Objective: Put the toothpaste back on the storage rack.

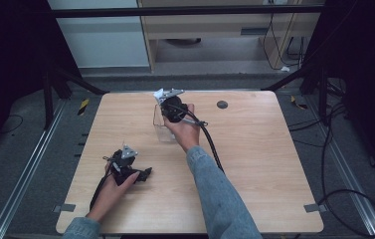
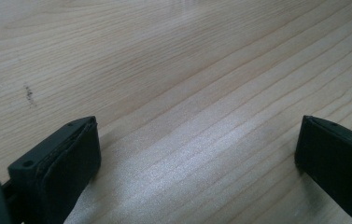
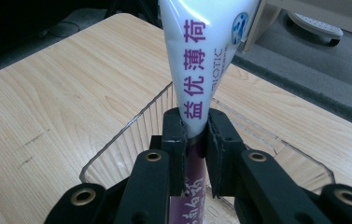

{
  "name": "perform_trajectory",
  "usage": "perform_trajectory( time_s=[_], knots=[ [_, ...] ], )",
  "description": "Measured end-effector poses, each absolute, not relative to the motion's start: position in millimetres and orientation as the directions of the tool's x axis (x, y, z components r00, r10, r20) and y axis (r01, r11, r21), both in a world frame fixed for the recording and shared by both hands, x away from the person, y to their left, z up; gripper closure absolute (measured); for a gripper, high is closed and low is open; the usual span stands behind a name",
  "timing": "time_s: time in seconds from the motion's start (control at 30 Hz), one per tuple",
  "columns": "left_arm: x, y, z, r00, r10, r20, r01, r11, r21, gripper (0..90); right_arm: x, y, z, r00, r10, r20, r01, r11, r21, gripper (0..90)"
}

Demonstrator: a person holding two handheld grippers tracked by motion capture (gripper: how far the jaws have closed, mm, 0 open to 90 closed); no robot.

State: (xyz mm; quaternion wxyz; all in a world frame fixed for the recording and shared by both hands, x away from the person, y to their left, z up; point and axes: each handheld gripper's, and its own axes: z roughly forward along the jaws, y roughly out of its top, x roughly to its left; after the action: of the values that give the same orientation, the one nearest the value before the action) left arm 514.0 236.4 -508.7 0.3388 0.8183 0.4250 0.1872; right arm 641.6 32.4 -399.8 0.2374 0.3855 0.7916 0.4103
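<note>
The white tube (image 3: 201, 60) is clamped by the right gripper (image 3: 196, 140) directly above the clear container (image 3: 117, 154), so it seems lifted but not yet put inside, while the left gripper (image 2: 197, 154) is spread open, empty, well apart from the container.

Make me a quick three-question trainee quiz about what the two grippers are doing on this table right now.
1. True or false: the left gripper grips something.
2. What does the right gripper hold? A) a spoon B) a white tube C) a cloth
3. Fill in: the tube is above a clear plastic ____.

Key: 1 false, its jaws stand apart over bare table. 2 B. 3 container.
</note>
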Motion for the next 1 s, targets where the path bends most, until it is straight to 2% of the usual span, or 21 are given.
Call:
perform_trajectory(
  time_s=[1.0],
  knots=[
    [514.0, 236.4, -508.7, 0.569, 0.822, 0.019, 0.569, -0.409, 0.713, 0.0, 645.1, 38.4, -403.6, -0.583, 0.810, -0.062, 0.420, 0.365, 0.831, 78.5]
  ],
)
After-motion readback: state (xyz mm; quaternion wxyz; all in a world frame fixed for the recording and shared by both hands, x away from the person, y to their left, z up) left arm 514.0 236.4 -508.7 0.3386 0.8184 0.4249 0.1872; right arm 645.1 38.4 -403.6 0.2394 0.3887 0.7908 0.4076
